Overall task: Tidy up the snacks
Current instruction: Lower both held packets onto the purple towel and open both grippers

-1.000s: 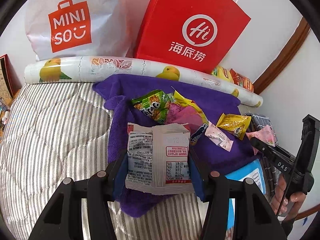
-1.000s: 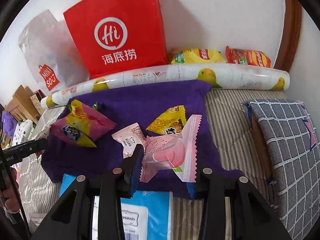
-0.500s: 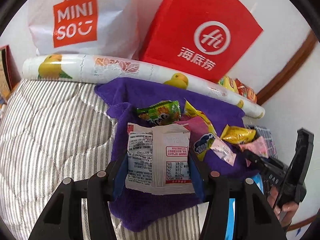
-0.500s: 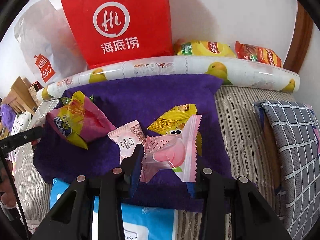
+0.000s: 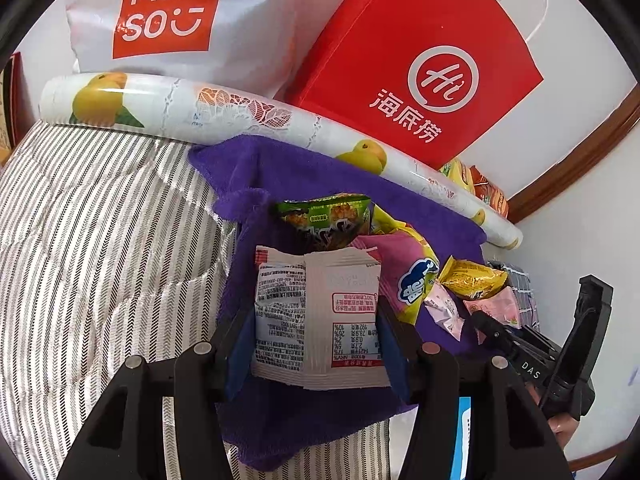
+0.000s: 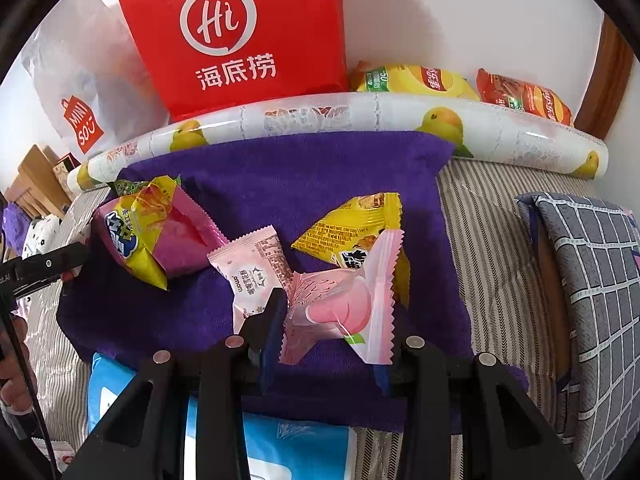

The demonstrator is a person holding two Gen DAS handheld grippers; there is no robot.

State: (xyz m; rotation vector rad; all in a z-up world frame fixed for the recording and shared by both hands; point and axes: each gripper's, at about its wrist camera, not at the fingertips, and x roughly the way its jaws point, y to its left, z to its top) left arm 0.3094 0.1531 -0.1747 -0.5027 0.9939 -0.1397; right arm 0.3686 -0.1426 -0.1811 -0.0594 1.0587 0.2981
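My left gripper (image 5: 318,330) is shut on a silver-white snack packet (image 5: 316,312), printed back facing me, held above the purple towel (image 5: 320,184). My right gripper (image 6: 332,320) is shut on a pink peach-print packet (image 6: 344,304), over the same purple towel (image 6: 288,168). On the towel lie a green packet (image 5: 328,220), a pink-and-yellow packet (image 6: 152,232), a small pale pink packet (image 6: 252,268) and a yellow packet (image 6: 352,224). The right gripper (image 5: 520,344) also shows at the right edge of the left wrist view.
A red paper bag (image 6: 236,36) and a white Miniso bag (image 5: 172,20) lean on the wall behind a fruit-print roll (image 6: 360,120). Two chip bags (image 6: 416,78) lie behind the roll. A checked pillow (image 6: 588,280) lies right, a blue pack (image 6: 296,444) near me, on the striped quilt (image 5: 100,240).
Both grippers have sunk a little toward the towel with their packets still held. The left view has rolled slightly, and the bags at the wall look closer.
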